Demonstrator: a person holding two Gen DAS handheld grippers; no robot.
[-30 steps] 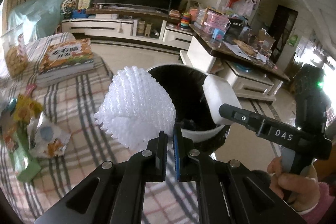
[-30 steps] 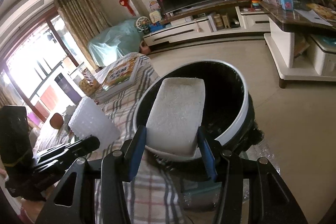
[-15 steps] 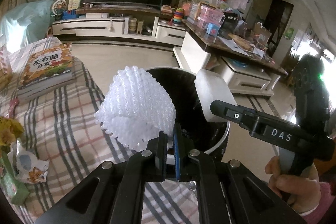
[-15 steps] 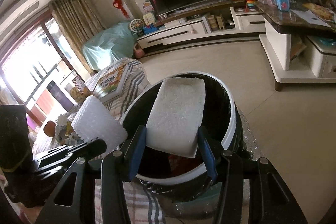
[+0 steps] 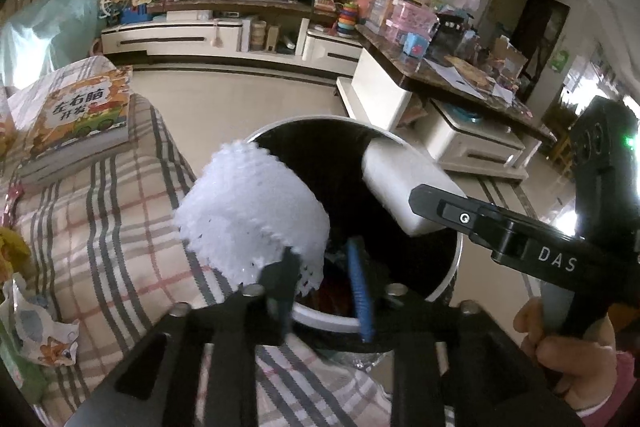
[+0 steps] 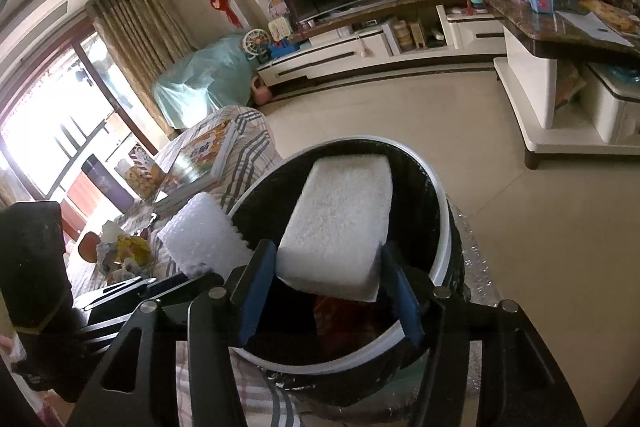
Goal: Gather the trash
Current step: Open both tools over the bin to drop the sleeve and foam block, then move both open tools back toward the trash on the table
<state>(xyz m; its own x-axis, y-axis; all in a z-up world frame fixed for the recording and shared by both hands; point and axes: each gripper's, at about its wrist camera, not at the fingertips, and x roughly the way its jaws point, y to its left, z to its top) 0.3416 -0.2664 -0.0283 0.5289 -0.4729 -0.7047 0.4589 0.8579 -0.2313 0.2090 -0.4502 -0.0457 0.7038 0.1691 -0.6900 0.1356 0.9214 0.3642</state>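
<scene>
A round bin (image 5: 457, 259) with a white rim and black liner stands beside the plaid-covered table. Over its left rim hangs a white foam fruit net (image 5: 252, 215). My left gripper (image 5: 322, 285) is opening, and the net's lower edge lies by the left finger without being pinched. A white foam block (image 6: 340, 219) sits over the bin's (image 6: 443, 215) mouth between the pads of my right gripper (image 6: 328, 291). Those jaws are opening too, with small gaps showing on both sides of the block. The net (image 6: 200, 235) also shows at the left of the right wrist view.
A picture book (image 5: 80, 115) lies on the plaid cloth (image 5: 132, 227), with crumpled wrappers (image 5: 40, 339) nearer the left edge. A low coffee table (image 5: 460, 87) loaded with toys stands right of the bin. A person's hand (image 5: 560, 339) grips the right tool.
The left jaws, shut on the net before, now stand apart. The right jaws have widened off the block. Both grippers have moved farther over the bin.
</scene>
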